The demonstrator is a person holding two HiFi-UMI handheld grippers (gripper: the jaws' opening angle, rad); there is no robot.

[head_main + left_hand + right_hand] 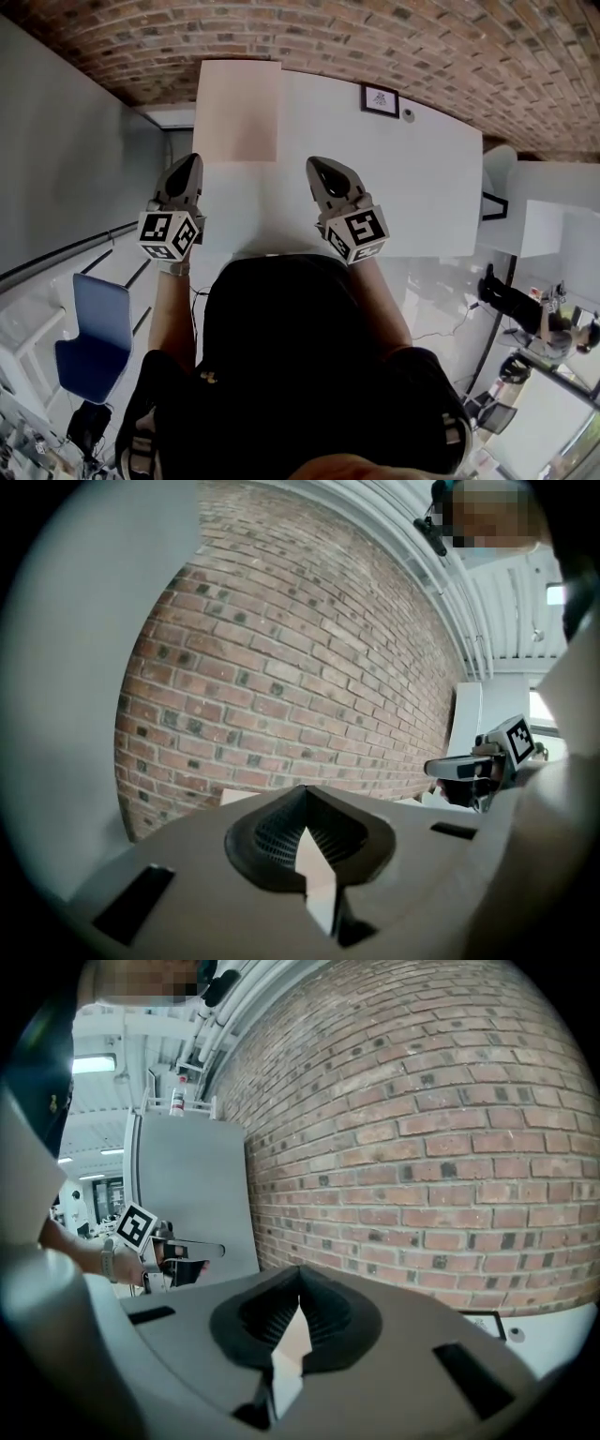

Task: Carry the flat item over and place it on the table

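Note:
The flat item (237, 111) is a pale beige sheet lying on the far left part of the white table (394, 178). My left gripper (190, 159) hovers at the sheet's near left corner, its jaws shut, and I see nothing clamped between them. In the left gripper view the left gripper (305, 789) points at the brick wall, and a beige strip of the flat item (239, 797) shows beyond it. My right gripper (317, 164) is over bare table to the right of the sheet, jaws shut and empty. In the right gripper view the right gripper (298, 1271) also faces the wall.
A small framed picture (380, 99) and a small round thing (408, 114) sit at the table's far side. A grey panel (66, 150) stands to the left and a blue chair (94, 328) beside me. Another white table (553, 225) and a person (525, 309) are at the right.

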